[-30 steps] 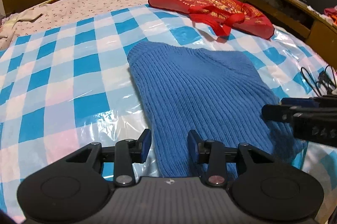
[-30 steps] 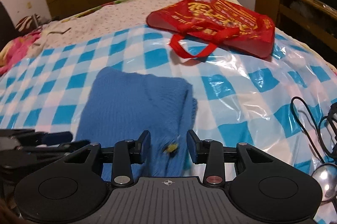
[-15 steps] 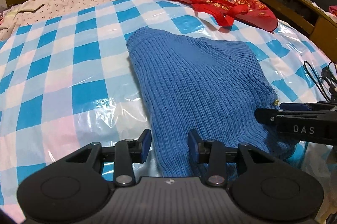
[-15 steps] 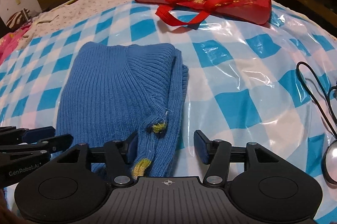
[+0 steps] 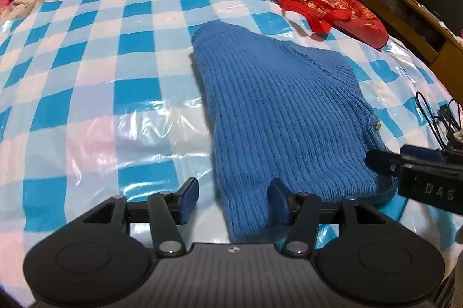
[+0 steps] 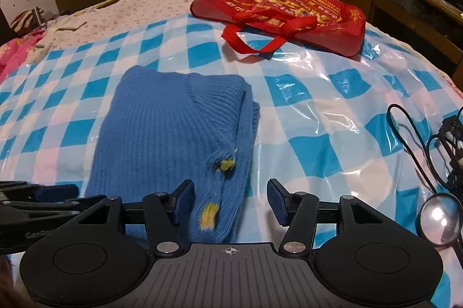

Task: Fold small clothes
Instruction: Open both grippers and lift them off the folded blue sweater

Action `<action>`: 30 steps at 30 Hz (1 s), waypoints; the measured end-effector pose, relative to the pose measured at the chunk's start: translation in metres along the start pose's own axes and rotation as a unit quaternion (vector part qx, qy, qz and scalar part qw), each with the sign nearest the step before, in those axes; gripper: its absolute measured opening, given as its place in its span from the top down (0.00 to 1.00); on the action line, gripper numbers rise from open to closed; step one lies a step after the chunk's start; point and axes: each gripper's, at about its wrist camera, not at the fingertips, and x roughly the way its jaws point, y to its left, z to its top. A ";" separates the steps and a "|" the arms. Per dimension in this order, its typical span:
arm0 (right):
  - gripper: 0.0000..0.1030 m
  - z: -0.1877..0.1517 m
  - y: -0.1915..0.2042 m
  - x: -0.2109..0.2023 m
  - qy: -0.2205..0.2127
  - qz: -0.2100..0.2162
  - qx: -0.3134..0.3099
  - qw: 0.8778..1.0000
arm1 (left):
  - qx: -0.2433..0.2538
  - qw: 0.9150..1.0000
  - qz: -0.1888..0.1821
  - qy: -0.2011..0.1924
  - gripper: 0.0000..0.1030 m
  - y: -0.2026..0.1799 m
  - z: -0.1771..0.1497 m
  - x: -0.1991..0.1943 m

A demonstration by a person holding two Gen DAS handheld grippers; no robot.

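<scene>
Looking across your two views from left to right, you lose some things to the frame edges and to blur. At 9 o'clock in your right wrist view the left gripper enters as a dark bar, its lettering too cut off to read. Your right wrist's own body covers the near hem of the blue sweater, so you cannot see where that hem ends. The small yellow patches on the sweater's right edge are smeared, and what they are cannot be told. At 3 o'clock, black cables run off the frame, and a round mirror is partly clipped there.

Your sweater lies folded into a narrow ribbed block on the blue-and-white checked plastic sheet covering the bed, collar end toward 12 o'clock, with layered edges stacked along its right side. In your left wrist view it fills the centre and reaches down between your fingers.

Your left gripper has its fingers spread apart, holding nothing; the right pad sits over the knit, and contact cannot be judged. Your right gripper is likewise spread wide, straddling the sweater's right edge with no grip on it. In the left view it pokes in at 3 o'clock.

A red bag lies beyond the sweater toward 1 o'clock, apart from it.
</scene>
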 end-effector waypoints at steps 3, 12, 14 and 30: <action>0.46 -0.007 0.002 0.002 0.008 -0.013 -0.003 1.000 | 0.009 1.000 0.010 -0.005 0.32 -0.002 -0.006 -0.005; 0.42 -0.017 0.008 0.004 0.021 -0.043 -0.014 0.999 | 0.012 1.000 -0.005 0.006 0.31 0.000 -0.016 -0.006; 0.42 -0.018 0.006 0.004 0.025 -0.044 -0.007 0.999 | 0.010 1.000 -0.008 0.006 0.31 0.002 -0.018 -0.009; 0.41 -0.030 0.015 -0.030 0.019 -0.059 0.003 0.998 | 0.031 0.999 0.023 -0.023 0.19 -0.009 -0.033 -0.029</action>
